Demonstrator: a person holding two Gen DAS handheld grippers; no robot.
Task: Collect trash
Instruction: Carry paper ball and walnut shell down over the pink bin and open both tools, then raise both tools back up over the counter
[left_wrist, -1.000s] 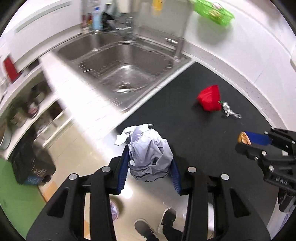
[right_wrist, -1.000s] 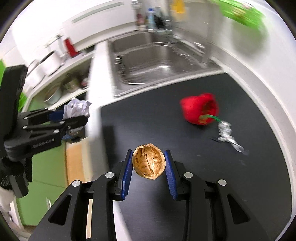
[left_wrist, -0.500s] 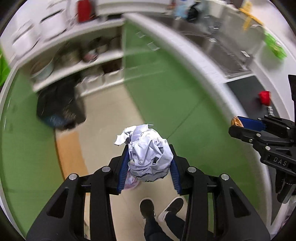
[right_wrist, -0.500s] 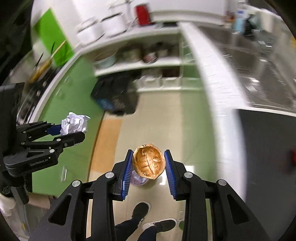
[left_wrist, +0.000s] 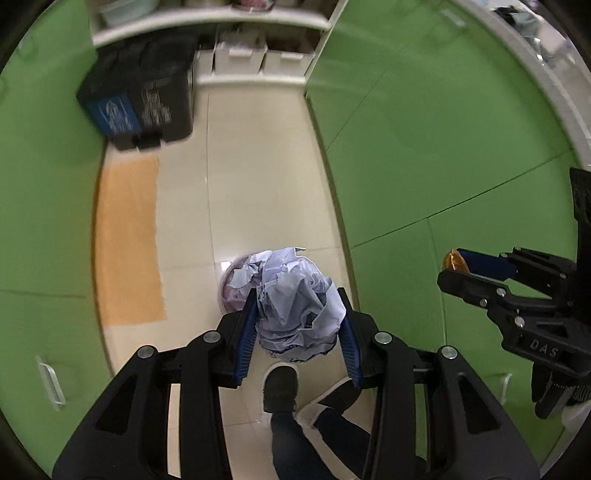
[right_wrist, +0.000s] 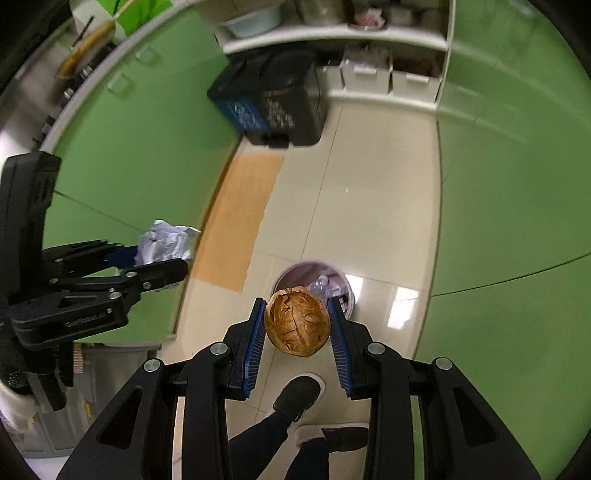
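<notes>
Gripping a crumpled wad of pale paper (left_wrist: 295, 301) between its blue pads, the left gripper (left_wrist: 297, 332) is hanging over the tiled floor (left_wrist: 255, 192), w/ the small lilac bin (right_wrist: 314, 275) directly beneath — in the left wrist view the paper is hiding most of the bin's rim. The right gripper (right_wrist: 297, 332) is clenching a brown, crinkled walnut shell (right_wrist: 297, 322) approx. above the near edge of that same bin, which is already holding some pale scraps. Both grippers are pointing down, side by side — each is showing at the edge of the other's view. A black waste bin w/ a blue label (left_wrist: 140, 96) is standing well apart at the far end of the floor, beside white shelves (right_wrist: 369, 37). An orange mat (left_wrist: 127, 243) is lying along the left green cabinet (left_wrist: 40, 203). The person's dark shoes (left_wrist: 280, 384) are showing on the floor below the grippers.
</notes>
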